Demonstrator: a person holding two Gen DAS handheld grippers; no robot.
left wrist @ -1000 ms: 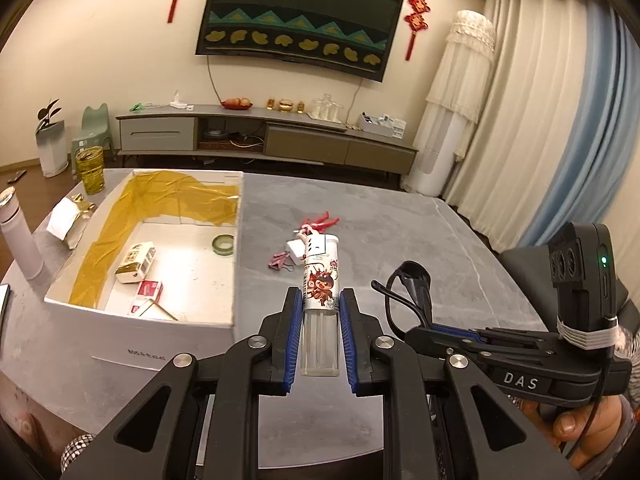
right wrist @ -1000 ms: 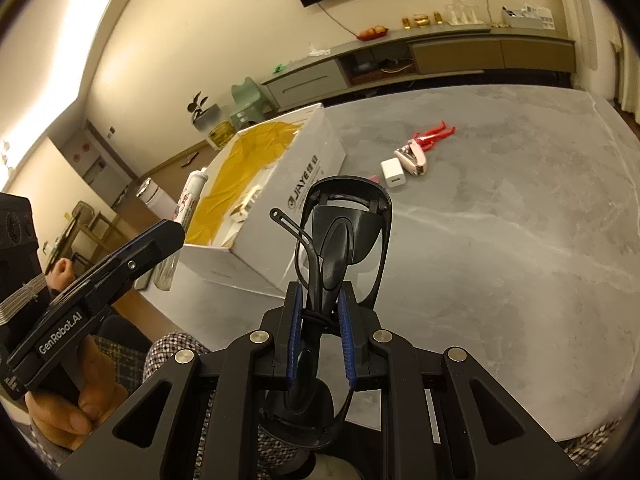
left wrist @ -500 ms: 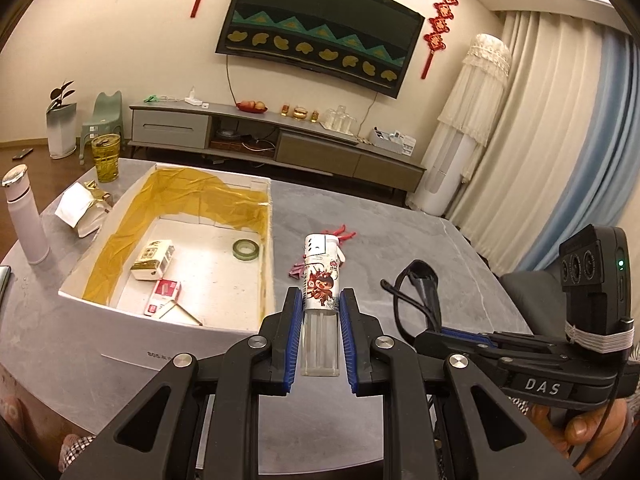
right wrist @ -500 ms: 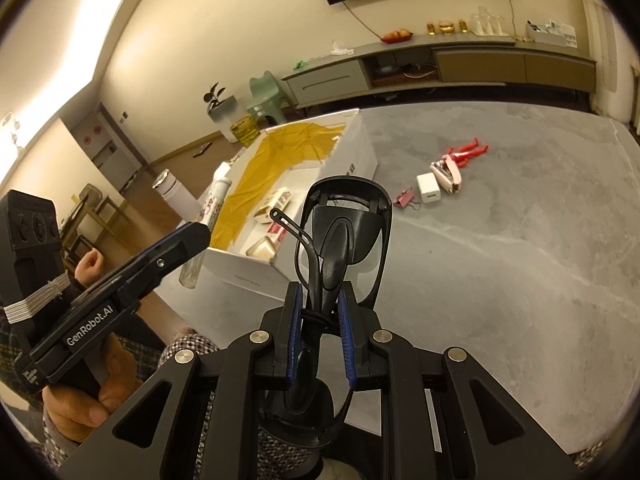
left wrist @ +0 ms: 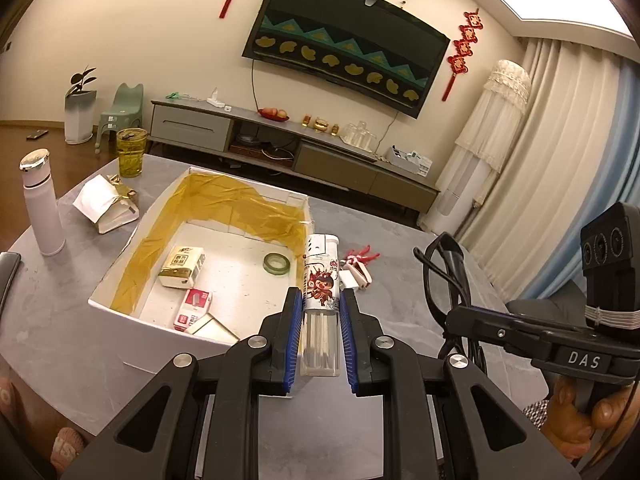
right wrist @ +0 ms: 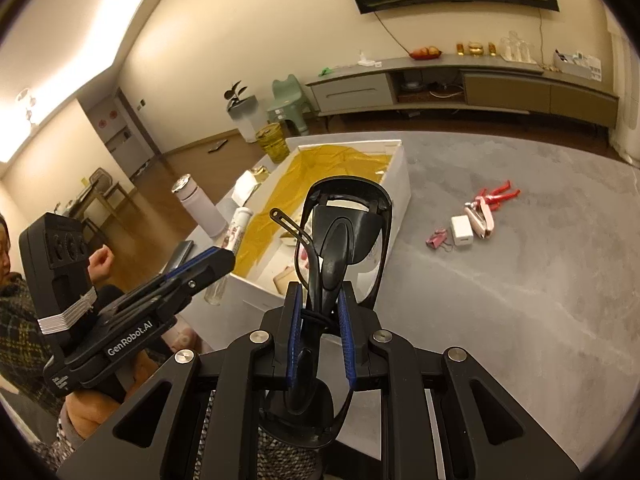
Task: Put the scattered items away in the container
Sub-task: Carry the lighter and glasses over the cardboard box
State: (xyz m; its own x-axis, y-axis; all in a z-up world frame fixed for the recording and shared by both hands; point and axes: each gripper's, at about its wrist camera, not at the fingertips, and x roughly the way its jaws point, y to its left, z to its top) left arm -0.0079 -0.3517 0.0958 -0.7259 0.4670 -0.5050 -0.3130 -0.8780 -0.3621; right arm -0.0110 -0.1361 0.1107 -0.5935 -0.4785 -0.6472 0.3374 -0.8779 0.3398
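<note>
Left tongs [left wrist: 320, 334] around clear cylindrical lighter [left wrist: 321, 288]

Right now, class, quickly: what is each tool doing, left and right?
Left tool: closed on the lighter, above the table by the white box.
Right tool: closed on the folded sunglasses.

Left tool [left wrist: 319, 334]: black plastic, blue ribbed pads on the fingers [left wrist: 294, 336], round silver screws on the arms.
Left tool side: white "GenRobot.AI" lettering, a black camera block bound with white bands.
Right tool [right wrist: 320, 330]: same black frame, blue pads, silver screws.
Right tool side: white "DAS" lettering, black block with three lenses, white band.
Clothing: dark plaid sleeve [right wrist: 18, 332]; black-and-white checked fabric below.
</note>
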